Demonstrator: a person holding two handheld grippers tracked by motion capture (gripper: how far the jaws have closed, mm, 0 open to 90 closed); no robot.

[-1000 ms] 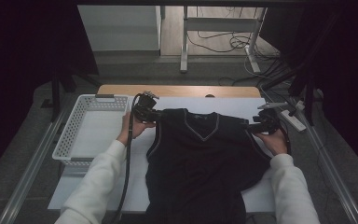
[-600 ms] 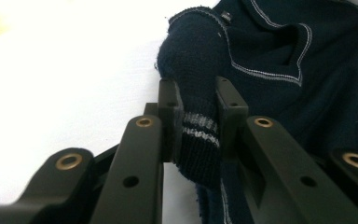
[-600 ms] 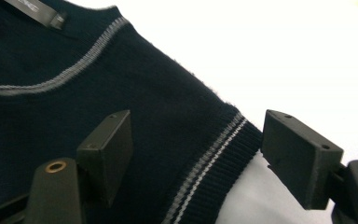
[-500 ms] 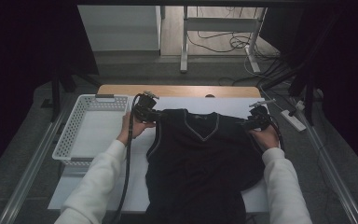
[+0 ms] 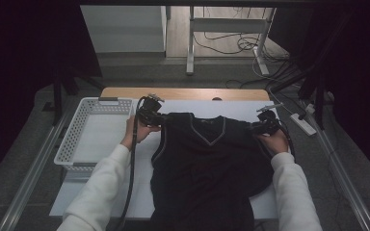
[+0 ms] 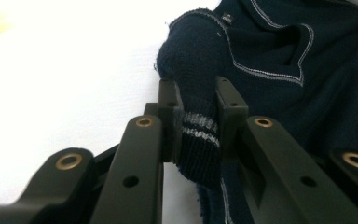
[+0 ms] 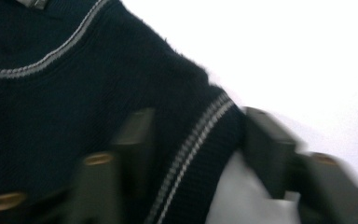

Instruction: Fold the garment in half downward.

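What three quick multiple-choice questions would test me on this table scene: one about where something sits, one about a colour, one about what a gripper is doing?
1. Where is the white basket relative to the vest?
A. On the left in the high view
B. On top of it
C. On its right

2. What colour is the vest's trim line around the V-neck?
A. Red
B. Pale grey-white
C. Green

3. What is the left gripper doing?
A. Hanging open above the basket
B. Lying on the floor
C. Clamping the vest's shoulder edge

Answers: 1 A, the basket stands at the table's left end beside the vest. 2 B, the left gripper view shows light stitching on dark navy knit. 3 C, its jaws press the ribbed, striped edge from both sides.
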